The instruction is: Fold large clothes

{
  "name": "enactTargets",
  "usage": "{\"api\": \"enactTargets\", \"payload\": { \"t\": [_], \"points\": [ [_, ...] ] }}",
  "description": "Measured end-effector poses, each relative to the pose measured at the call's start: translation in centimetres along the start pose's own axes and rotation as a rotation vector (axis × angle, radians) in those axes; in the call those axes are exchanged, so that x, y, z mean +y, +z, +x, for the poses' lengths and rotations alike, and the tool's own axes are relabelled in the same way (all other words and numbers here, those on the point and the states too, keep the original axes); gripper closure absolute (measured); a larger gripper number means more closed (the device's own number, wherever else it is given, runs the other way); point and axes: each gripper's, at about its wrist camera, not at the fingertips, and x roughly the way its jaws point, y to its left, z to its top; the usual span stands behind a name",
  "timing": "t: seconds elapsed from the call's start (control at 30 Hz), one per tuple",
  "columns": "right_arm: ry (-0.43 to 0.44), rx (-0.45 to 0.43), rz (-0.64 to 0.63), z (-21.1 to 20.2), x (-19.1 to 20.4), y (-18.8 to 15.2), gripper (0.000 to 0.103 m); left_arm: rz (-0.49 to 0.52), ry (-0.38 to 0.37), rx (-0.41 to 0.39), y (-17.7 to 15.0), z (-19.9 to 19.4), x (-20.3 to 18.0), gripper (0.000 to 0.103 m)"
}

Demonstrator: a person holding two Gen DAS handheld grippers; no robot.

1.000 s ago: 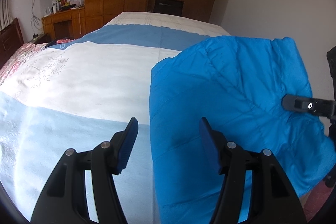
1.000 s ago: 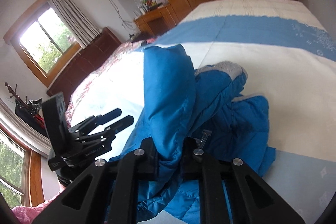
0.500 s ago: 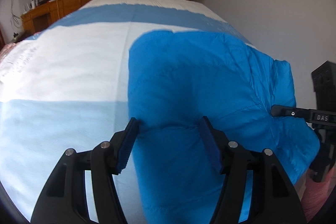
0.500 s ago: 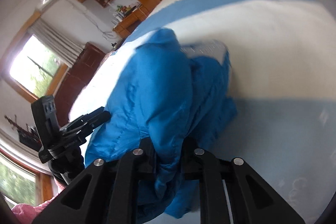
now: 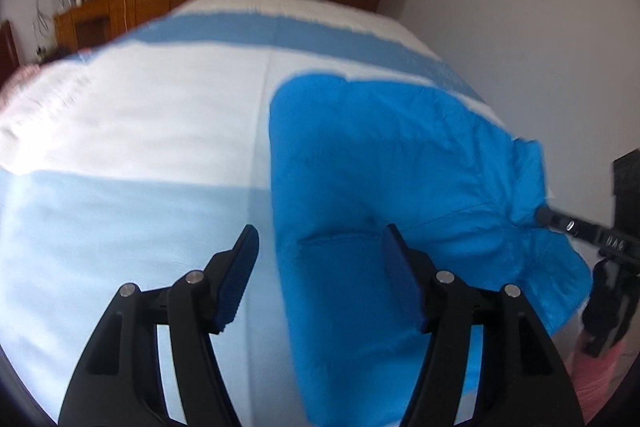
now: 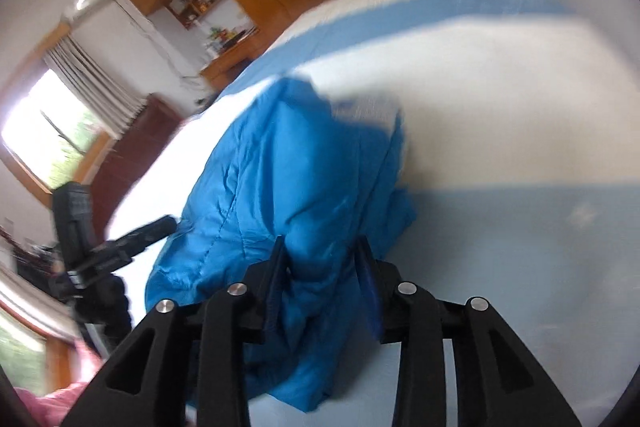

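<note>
A striped bed (image 5: 132,131) carries a blue padded jacket (image 5: 380,163), lengthwise away from both grippers. The right gripper (image 6: 322,281) has jaws just loosening around a fold; the left gripper (image 5: 320,279) gapes wide, empty, at its left edge.

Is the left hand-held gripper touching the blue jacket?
Cannot tell. In the left wrist view the left hand-held gripper stands open over the blue jacket; its right pad overlaps the fabric, but contact or gap isn't plain. The right wrist view is blurred.
</note>
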Motion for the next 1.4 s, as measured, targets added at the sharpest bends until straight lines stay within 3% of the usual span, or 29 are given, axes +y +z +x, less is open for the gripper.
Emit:
{"api": "enactTargets", "payload": {
  "t": [0.1, 0.17, 0.27, 0.6, 0.87, 1.0, 1.07, 1.17, 1.27, 1.4],
  "points": [
    [0.045, -0.065, -0.097, -2.7, 3.7, 0.5, 0.068, 0.008, -0.047, -0.019, -0.1, -2.0, -1.1, 0.042],
    [0.124, -0.035, -0.180, -2.6, 6.9, 0.1, 0.073, 0.027, -0.078, -0.022, -0.2, -2.4, -2.5, 0.043],
    [0.114, 0.016, -0.257, -1.2, 9.3, -1.1, 0.083, 0.052, -0.121, -0.011, -0.8, -2.4, -4.3, 0.046],
    [0.042, 0.162, -0.192, 1.2, 5.7, -6.6, 0.094, 0.121, -0.144, 0.049, -4.2, -0.8, -5.0, 0.048],
    [0.039, 0.126, -0.163, 3.1, 4.8, -7.7, 0.096, 0.143, -0.098, 0.038, -5.6, 1.0, -5.3, 0.048],
    [0.077, 0.123, -0.171, 1.1, 5.6, -6.4, 0.093, 0.108, -0.131, 0.065, -4.3, 0.1, -4.8, 0.047],
    [0.106, 0.074, -0.185, -0.7, 6.4, -4.5, 0.093, 0.085, -0.159, 0.068, -2.9, -0.5, -4.4, 0.048],
    [0.075, 0.011, -0.218, -1.8, 7.3, -1.6, 0.091, 0.065, -0.176, 0.048, 0.1, -0.6, -4.5, 0.049],
    [0.029, -0.014, -0.224, -0.7, 7.7, 1.8, 0.091, 0.033, -0.200, 0.060, 3.7, 0.9, -4.4, 0.054],
    [-0.018, 0.023, -0.188, 2.1, 6.5, 4.3, 0.091, 0.029, -0.209, 0.115, 6.4, 4.5, -4.9, 0.060]
  ]
}}
